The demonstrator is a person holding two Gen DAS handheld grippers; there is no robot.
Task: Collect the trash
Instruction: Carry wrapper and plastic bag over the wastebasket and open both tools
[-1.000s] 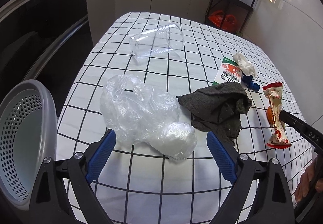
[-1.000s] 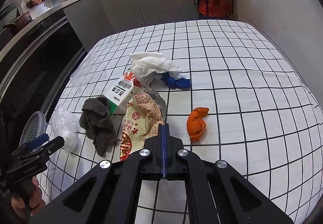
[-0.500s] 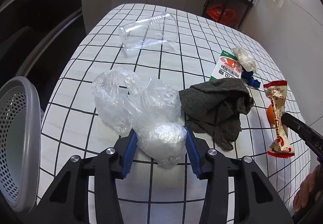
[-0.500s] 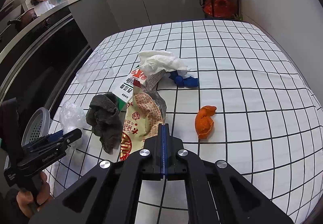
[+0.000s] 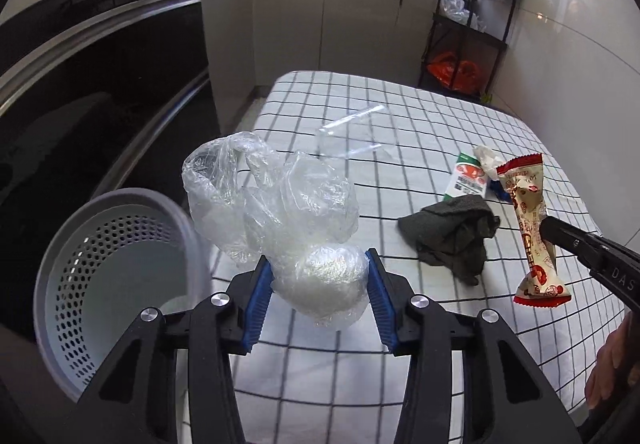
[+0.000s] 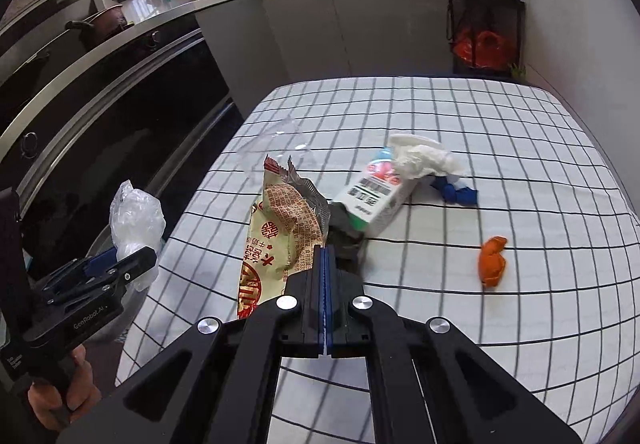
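Note:
My left gripper is shut on a crumpled clear plastic bag and holds it above the table's left edge, beside the grey perforated bin. The bag also shows in the right wrist view. My right gripper is shut on a red and cream snack wrapper, lifted off the table; the wrapper also shows in the left wrist view. On the checked tablecloth lie a dark grey cloth, a milk carton, a white tissue, a blue scrap and an orange peel.
A clear plastic cup lies on its side further back on the table. A dark oven front runs along the left. A black shelf rack with an orange bag stands at the far right by the wall.
My left gripper closed on the plastic bag and lifted it off the table toward the bin. My right gripper rose with the snack wrapper held in it.

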